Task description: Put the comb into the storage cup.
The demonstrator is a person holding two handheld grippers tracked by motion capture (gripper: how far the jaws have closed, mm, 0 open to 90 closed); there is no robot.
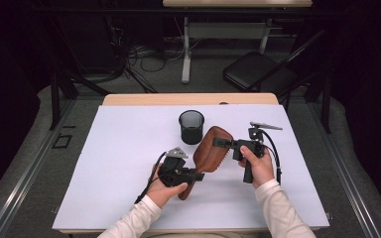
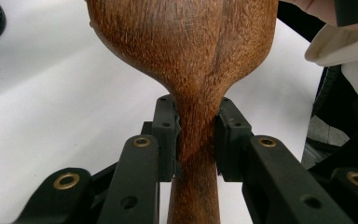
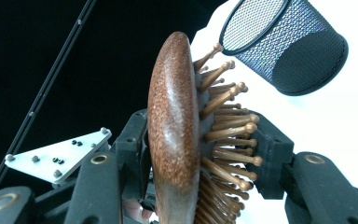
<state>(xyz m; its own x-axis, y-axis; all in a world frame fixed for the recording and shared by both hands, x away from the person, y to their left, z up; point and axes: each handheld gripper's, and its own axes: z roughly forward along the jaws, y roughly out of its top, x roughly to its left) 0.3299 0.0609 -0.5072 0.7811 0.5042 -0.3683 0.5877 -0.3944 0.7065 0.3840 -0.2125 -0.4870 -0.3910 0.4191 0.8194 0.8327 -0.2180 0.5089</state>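
Note:
A brown wooden hairbrush (image 1: 211,148) is held off the white table sheet (image 1: 119,163) between both hands. My left gripper (image 1: 198,175) is shut on its narrow handle; in the left gripper view the pads (image 2: 168,135) pinch the neck of the hairbrush (image 2: 186,46) from both sides. My right gripper (image 1: 220,142) comes in from the right onto the brush head. In the right gripper view one pad lies against the smooth back of the hairbrush (image 3: 175,121) and the other touches the wooden bristle tips (image 3: 247,149). The brush stands edge-on there.
A black mesh cup (image 1: 191,127) stands upright on the sheet just behind the brush, and appears as the mesh cup (image 3: 289,46) in the right gripper view. A folding chair (image 1: 258,72) and a desk leg (image 1: 186,54) stand beyond the table's far edge.

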